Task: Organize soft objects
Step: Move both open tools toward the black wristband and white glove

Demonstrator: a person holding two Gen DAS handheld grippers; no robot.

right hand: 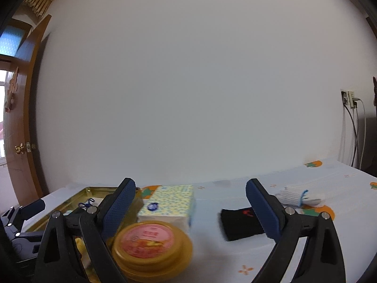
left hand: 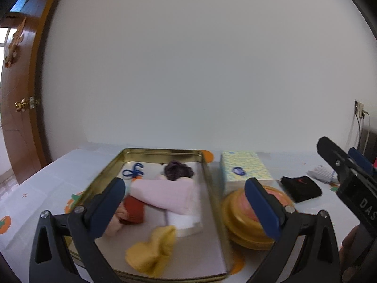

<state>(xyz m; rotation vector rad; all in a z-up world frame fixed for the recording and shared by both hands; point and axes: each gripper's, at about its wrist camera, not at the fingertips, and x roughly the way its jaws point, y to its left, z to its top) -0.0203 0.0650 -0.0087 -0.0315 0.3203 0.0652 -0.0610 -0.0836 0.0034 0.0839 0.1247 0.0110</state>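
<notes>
A gold tin tray [left hand: 213,202] holds soft items: a pink folded cloth [left hand: 169,194], a yellow cloth [left hand: 153,252], a red roll [left hand: 134,210], a purple knit piece [left hand: 178,170] and a blue cord [left hand: 133,171]. My left gripper [left hand: 186,205] is open and empty above the tray. A black folded cloth [right hand: 240,222] and a white glove [right hand: 299,197] lie on the table to the right; they also show in the left wrist view, the cloth [left hand: 301,188]. My right gripper [right hand: 190,208] is open and empty, above the table near the black cloth.
A tissue pack [right hand: 168,204] stands right of the tray, with a round yellow lidded container [right hand: 150,245] in front of it. The table has a white cloth with orange prints [right hand: 315,212]. A white wall is behind, a wooden door [left hand: 21,118] at left, cables at right.
</notes>
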